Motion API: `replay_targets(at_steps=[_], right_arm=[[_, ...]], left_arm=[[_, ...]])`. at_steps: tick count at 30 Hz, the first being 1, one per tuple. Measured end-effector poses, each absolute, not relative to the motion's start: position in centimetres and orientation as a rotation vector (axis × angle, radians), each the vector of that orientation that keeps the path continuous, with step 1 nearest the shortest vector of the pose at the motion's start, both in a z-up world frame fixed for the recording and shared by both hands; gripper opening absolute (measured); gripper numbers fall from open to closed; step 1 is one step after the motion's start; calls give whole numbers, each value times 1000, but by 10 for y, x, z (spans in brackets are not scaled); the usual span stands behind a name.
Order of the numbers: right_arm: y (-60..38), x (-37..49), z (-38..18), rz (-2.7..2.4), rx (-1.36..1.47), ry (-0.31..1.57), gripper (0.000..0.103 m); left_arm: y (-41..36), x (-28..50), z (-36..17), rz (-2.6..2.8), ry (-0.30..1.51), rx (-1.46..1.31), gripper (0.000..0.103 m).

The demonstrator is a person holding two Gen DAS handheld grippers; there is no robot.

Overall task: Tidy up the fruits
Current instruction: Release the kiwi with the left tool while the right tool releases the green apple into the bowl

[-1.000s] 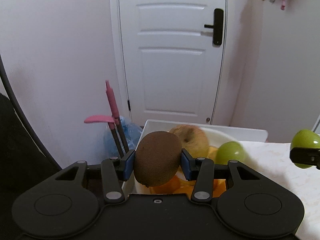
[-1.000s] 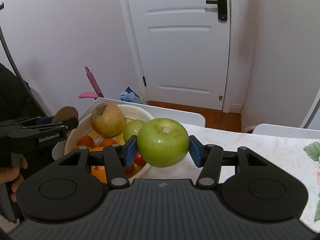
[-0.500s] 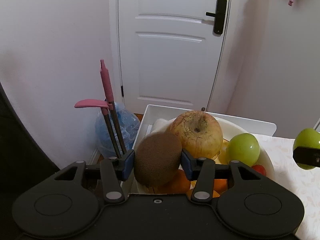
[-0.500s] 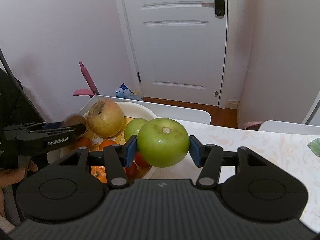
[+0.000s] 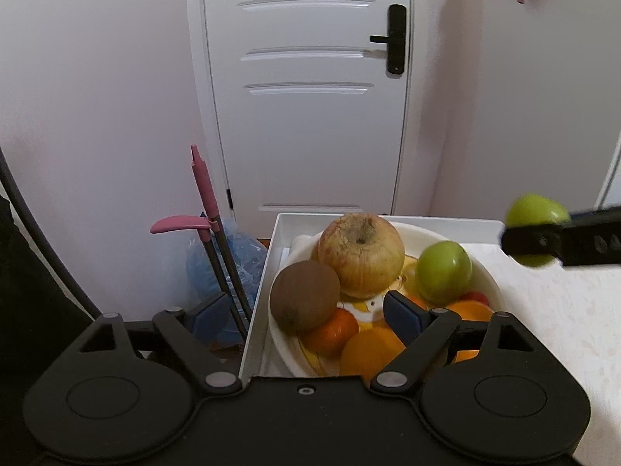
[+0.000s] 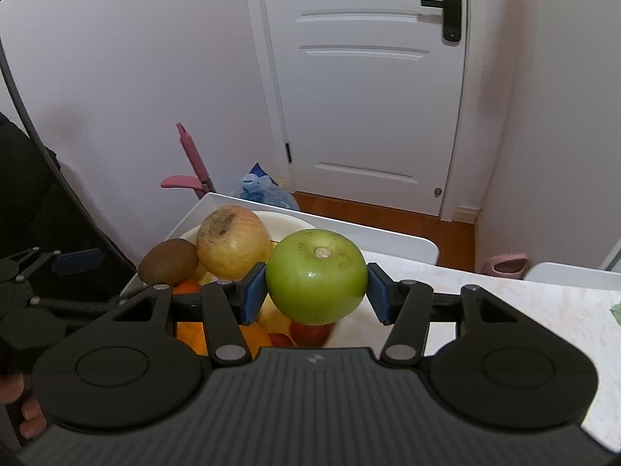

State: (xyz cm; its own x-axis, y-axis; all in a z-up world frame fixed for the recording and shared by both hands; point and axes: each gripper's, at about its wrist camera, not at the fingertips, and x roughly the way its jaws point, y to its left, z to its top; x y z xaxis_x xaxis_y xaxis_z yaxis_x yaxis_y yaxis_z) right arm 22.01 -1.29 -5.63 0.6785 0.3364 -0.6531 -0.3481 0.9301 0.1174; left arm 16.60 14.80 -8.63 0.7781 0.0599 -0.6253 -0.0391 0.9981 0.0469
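Left wrist view: the left gripper [image 5: 306, 316] stands spread, kiwi [image 5: 304, 299] resting in the bowl [image 5: 487, 279]; the right gripper [image 6: 316, 287] clamps a green apple [image 6: 316, 281].

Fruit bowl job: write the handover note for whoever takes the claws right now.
Left claw: open, empty, above the bowl's near-left edge.
Right claw: shut on a green apple, held above the bowl.
In the bowl: kiwi on the oranges, beside the big yellowish apple; a second green apple.
Done: kiwi placed.
Left: set down the held apple.
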Motion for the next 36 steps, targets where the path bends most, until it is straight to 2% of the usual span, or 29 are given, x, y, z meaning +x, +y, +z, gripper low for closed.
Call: replay_targets(at_steps=[2, 7, 10, 27, 31, 36], right_arm=[[-7, 222, -57, 393, -24, 736, 69], [7, 226, -62, 419, -49, 743, 69], [16, 229, -67, 430, -67, 750, 69], [50, 239, -94, 477, -144, 759, 70], [49, 229, -87, 454, -158, 691, 103], [41, 225, -85, 430, -129, 684, 103]], left_arm=[[149, 162, -86, 47, 679, 46, 94], [150, 155, -85, 38, 674, 63, 95], [150, 153, -86, 35, 673, 78, 101], [158, 145, -92, -27, 672, 98, 102], [159, 145, -93, -42, 670, 97, 102], [158, 144, -94, -59, 670, 103, 102]])
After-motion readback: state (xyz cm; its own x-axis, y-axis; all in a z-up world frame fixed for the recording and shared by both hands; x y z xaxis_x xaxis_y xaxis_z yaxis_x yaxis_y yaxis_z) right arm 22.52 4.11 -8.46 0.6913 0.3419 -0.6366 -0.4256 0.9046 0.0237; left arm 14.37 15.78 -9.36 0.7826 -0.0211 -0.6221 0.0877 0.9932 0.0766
